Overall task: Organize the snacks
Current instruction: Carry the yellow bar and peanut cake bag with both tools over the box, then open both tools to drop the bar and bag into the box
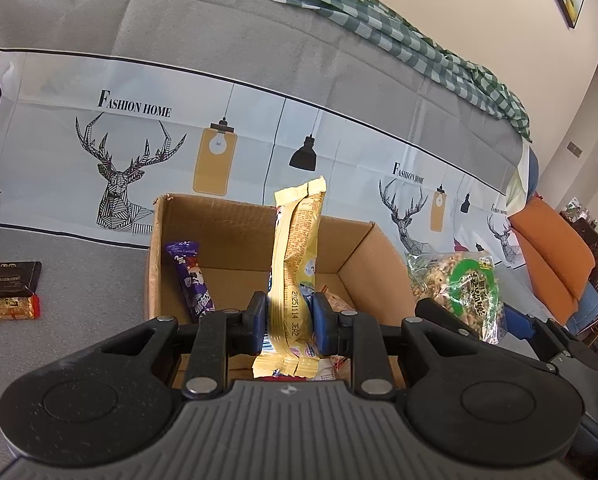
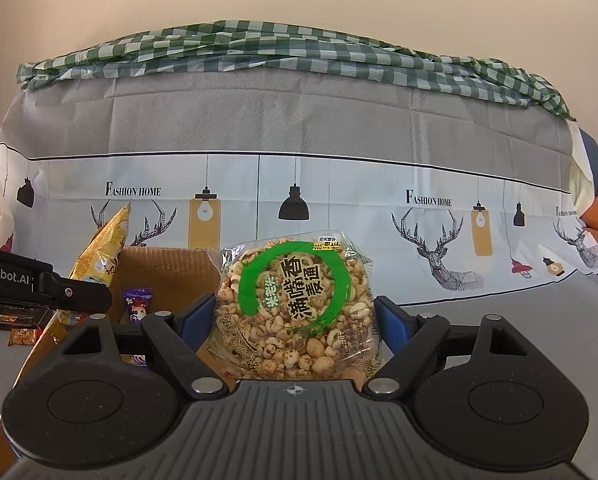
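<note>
My left gripper [image 1: 289,316] is shut on a yellow snack packet [image 1: 297,256] and holds it upright over the open cardboard box [image 1: 363,256]. A purple snack packet [image 1: 191,276] leans inside the box at its left wall. My right gripper [image 2: 295,316] is shut on a clear round bag of puffed grain with a green ring label [image 2: 295,304], just right of the box [image 2: 167,272]. That bag also shows in the left wrist view [image 1: 459,292]. The yellow packet [image 2: 103,248] and the left gripper's arm [image 2: 47,288] show at the left in the right wrist view.
A black packet [image 1: 7,280] and a small red packet [image 1: 15,308] lie on the grey sofa seat [image 1: 79,292] left of the box. A printed deer cloth [image 1: 227,140] covers the backrest, with a green checked cloth [image 2: 299,56] on top. An orange cushion [image 1: 551,248] lies at far right.
</note>
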`<state>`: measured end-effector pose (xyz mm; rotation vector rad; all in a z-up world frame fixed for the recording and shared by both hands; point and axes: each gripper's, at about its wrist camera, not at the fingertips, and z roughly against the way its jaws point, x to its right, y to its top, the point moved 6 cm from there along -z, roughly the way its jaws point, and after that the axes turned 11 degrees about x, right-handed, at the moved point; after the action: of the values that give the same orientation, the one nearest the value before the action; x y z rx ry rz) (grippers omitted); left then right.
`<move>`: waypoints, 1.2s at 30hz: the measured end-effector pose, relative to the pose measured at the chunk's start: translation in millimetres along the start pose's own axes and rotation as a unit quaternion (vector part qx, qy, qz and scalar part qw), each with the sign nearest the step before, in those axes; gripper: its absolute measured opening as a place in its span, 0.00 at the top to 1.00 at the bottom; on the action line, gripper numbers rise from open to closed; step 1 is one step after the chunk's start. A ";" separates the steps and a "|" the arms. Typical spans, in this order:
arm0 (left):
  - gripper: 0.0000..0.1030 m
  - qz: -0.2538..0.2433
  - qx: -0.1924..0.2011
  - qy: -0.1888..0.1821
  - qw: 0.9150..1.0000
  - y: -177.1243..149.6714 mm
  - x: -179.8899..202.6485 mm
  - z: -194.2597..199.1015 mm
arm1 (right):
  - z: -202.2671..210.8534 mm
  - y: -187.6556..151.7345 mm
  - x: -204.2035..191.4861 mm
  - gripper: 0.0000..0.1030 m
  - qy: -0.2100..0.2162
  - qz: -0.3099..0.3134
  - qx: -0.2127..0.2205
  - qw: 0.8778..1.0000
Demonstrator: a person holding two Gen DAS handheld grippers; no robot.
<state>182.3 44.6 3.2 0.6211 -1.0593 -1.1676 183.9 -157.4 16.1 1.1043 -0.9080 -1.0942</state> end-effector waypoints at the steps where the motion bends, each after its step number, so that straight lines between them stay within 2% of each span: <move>1: 0.75 0.000 0.001 0.000 1.000 0.2 0.0 0.4 | 0.0 0.0 0.0 0.18 0.000 0.001 0.000 1.000; 20: 0.75 0.002 0.003 0.001 1.000 2.5 1.9 1.2 | -0.7 -0.5 -2.3 0.17 -0.001 0.003 0.001 1.000; 25: 0.74 0.000 -0.006 -0.017 1.000 1.3 6.2 -0.6 | -0.1 -0.1 -2.9 0.19 -0.002 0.005 0.003 1.000; 30: 0.62 -0.019 -0.011 -0.026 0.999 -1.9 12.8 -1.7 | -0.3 -0.8 -6.1 0.18 0.000 0.007 0.001 1.000; 36: 0.61 -0.025 -0.011 -0.009 1.000 -1.7 7.4 -2.0 | -1.0 -0.4 -11.1 0.18 0.000 0.004 0.000 1.000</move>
<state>183.6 36.8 3.5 0.6241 -1.0496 -1.2295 182.2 -146.5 15.1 1.0993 -0.9108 -1.0873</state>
